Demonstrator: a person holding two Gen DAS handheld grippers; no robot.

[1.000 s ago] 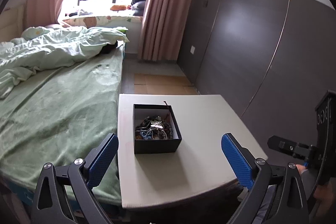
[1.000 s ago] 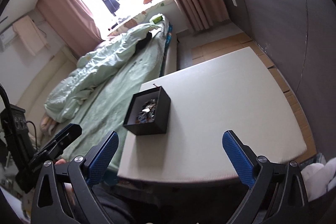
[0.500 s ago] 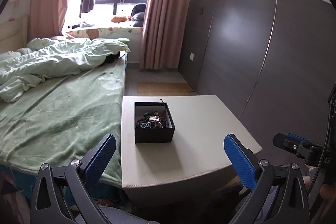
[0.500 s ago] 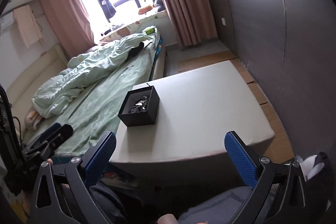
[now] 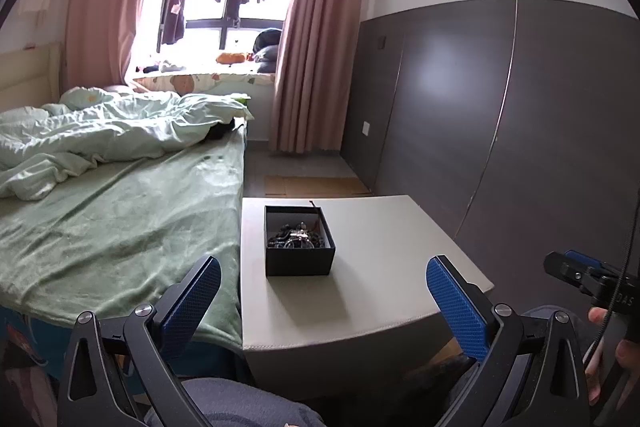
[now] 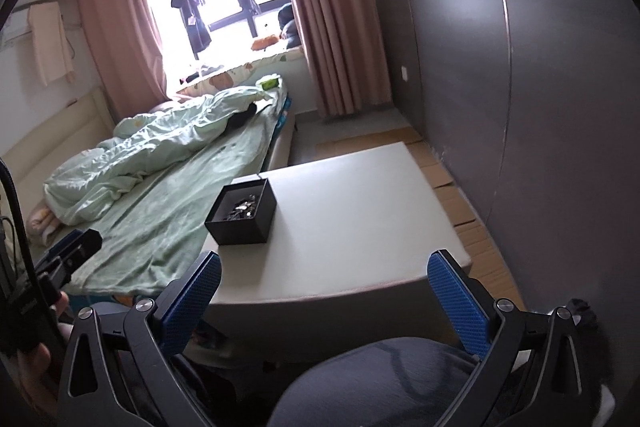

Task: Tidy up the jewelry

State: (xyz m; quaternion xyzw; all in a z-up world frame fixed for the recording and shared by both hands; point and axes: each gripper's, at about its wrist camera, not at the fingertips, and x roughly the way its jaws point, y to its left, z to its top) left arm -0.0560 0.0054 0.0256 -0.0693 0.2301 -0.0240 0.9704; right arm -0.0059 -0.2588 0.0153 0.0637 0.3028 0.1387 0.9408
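A small black open box (image 5: 299, 247) holding a tangle of jewelry (image 5: 296, 239) sits on the left part of a pale grey low table (image 5: 384, 267). The same black box (image 6: 242, 215) shows in the right wrist view, with jewelry (image 6: 241, 211) inside. My left gripper (image 5: 323, 297) hangs open well short of the table's near edge, with nothing between its blue pads. My right gripper (image 6: 324, 299) is also open and empty, held back over a person's knee (image 6: 384, 383). Each gripper shows at the edge of the other's view.
A bed with a green sheet (image 5: 112, 227) and a crumpled quilt (image 5: 100, 139) stands against the table's left side. A dark grey panelled wall (image 5: 500, 131) runs along the right. Cardboard sheets (image 6: 452, 179) cover the floor beyond the table. Pink curtains frame a window (image 5: 224, 11) at the back.
Both grippers have pulled back and upward from the table, so the box looks smaller and farther off. A person's knees have come into the bottom of both views. The jaws stayed open.
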